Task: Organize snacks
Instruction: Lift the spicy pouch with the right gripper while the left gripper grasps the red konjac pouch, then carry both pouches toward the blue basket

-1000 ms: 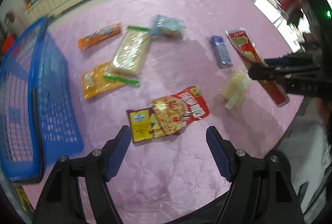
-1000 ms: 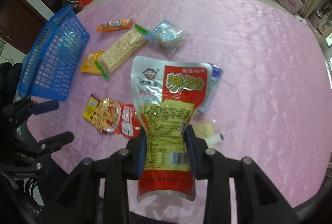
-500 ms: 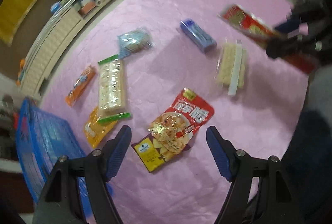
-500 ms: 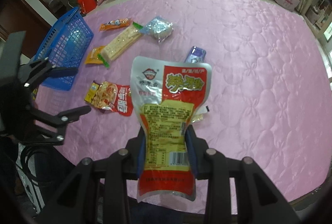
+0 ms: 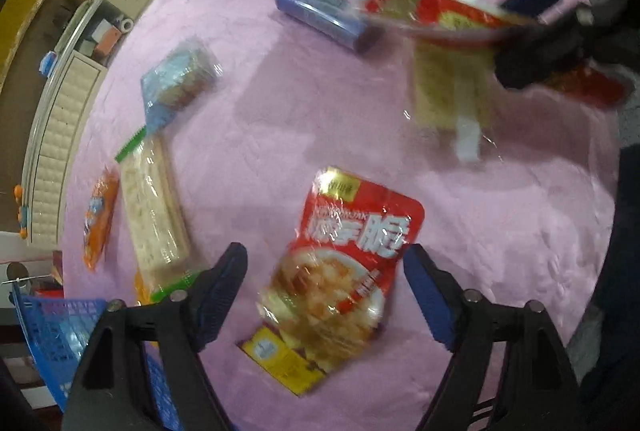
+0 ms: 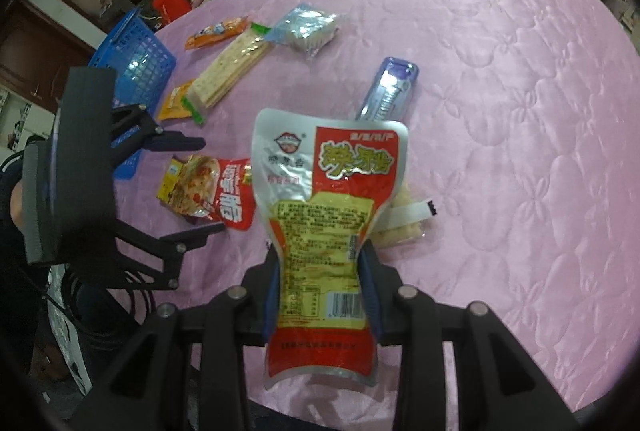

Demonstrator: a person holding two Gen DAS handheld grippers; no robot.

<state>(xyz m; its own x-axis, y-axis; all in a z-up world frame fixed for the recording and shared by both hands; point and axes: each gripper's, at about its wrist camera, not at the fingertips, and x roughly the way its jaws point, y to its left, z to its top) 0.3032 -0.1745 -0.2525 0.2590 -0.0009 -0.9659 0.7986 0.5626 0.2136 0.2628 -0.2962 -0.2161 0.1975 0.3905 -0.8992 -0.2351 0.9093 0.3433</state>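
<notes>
On the pink bench, red glossy foil crisp pouch (image 5: 340, 263) lies lengthwise between my opening left jaws; right jaws clamp silver-red pouch (image 6: 324, 215).

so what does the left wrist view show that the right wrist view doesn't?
Left wrist only: its own left gripper, jaws opening around the red snack pouch on the pink table, not touching it.

Right wrist only: the silver-red pouch face-on, barcode visible, clamped in the right gripper.

Both: blue basket, cracker pack, purple packet, orange packet.
</notes>
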